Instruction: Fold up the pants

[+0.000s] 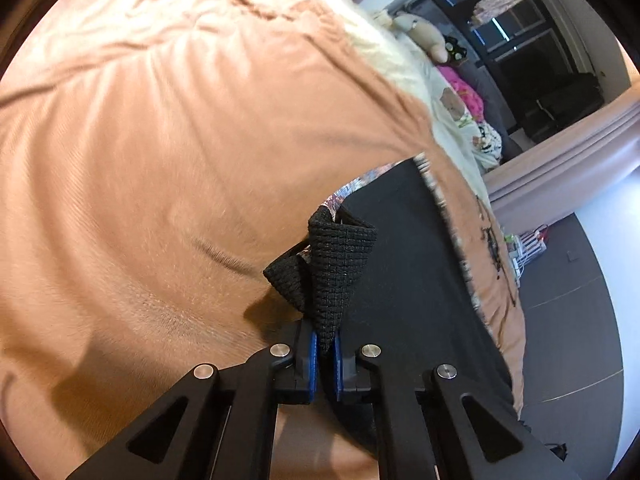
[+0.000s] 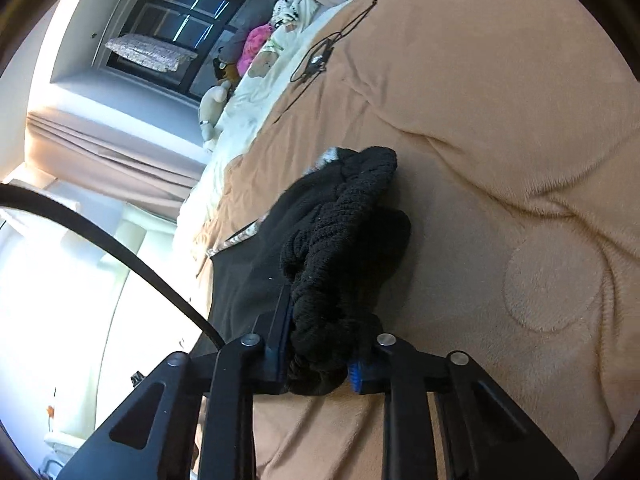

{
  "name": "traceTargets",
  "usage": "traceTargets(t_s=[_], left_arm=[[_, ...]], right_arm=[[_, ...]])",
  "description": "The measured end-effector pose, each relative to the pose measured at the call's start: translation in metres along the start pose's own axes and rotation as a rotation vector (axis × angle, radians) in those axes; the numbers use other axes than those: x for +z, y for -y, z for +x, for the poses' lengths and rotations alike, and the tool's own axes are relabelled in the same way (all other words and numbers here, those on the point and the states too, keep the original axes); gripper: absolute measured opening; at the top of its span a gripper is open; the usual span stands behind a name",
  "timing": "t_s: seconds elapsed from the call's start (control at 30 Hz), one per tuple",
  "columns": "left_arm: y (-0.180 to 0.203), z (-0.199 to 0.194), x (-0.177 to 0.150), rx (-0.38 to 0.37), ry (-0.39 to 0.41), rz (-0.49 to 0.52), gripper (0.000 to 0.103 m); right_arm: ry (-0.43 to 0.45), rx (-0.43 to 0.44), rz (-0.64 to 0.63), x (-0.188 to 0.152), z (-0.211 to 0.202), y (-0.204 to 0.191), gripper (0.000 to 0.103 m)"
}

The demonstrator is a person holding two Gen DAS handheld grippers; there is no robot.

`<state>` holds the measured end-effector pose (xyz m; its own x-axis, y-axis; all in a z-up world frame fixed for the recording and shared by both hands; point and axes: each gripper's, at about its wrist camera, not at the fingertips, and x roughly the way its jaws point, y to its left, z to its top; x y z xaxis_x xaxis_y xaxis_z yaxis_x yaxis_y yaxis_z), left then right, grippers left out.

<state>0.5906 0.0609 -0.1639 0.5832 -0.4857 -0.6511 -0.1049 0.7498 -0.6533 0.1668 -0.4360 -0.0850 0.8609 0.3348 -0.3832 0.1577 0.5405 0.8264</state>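
Black pants (image 1: 404, 264) lie spread on a peach blanket (image 1: 160, 160) over the bed. In the left wrist view my left gripper (image 1: 326, 340) is shut on a fold of the pants' ribbed waistband (image 1: 336, 264), which stands up pinched between the blue pads (image 1: 313, 354). In the right wrist view the black pants (image 2: 248, 264) stretch toward the bed's edge. My right gripper (image 2: 322, 344) is shut on a thick bunch of the ribbed waistband (image 2: 348, 232), which bulges out between its fingers (image 2: 280, 320).
A black cable with a small device (image 2: 320, 56) lies on the blanket farther up. Pillows and soft toys (image 2: 248, 56) sit at the head of the bed. Grey floor (image 1: 568, 320) runs beside the bed, with curtains (image 2: 100, 140) and a dark window beyond.
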Motion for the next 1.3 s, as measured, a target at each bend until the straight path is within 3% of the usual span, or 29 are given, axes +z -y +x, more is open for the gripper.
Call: traceTargets(t_s=[0.23,0.57,1.1,1.3], left_arm=[[0.019,-0.045,-0.005,0.03,0.032,0.024,0.006],[0.002,-0.118,-0.044,0.095,0.062,0.033,0.006],[-0.057,-0.222,-0.14,0.087,0.15,-0.133,0.006],[-0.075,-0.238,-0.178,0.09,0.154,-0.202,0.006]], right_arm=[[-0.014,0.007,-0.032,0.004,-0.008,-0.013,0.017],[-0.102,0.009,-0.093,0.003,-0.017,-0.021,0.017],[-0.241,0.044,-0.222,0.022,-0.007,-0.037,0.017],[-0.286,0.048,-0.29,0.036,0.004,-0.044,0.017]])
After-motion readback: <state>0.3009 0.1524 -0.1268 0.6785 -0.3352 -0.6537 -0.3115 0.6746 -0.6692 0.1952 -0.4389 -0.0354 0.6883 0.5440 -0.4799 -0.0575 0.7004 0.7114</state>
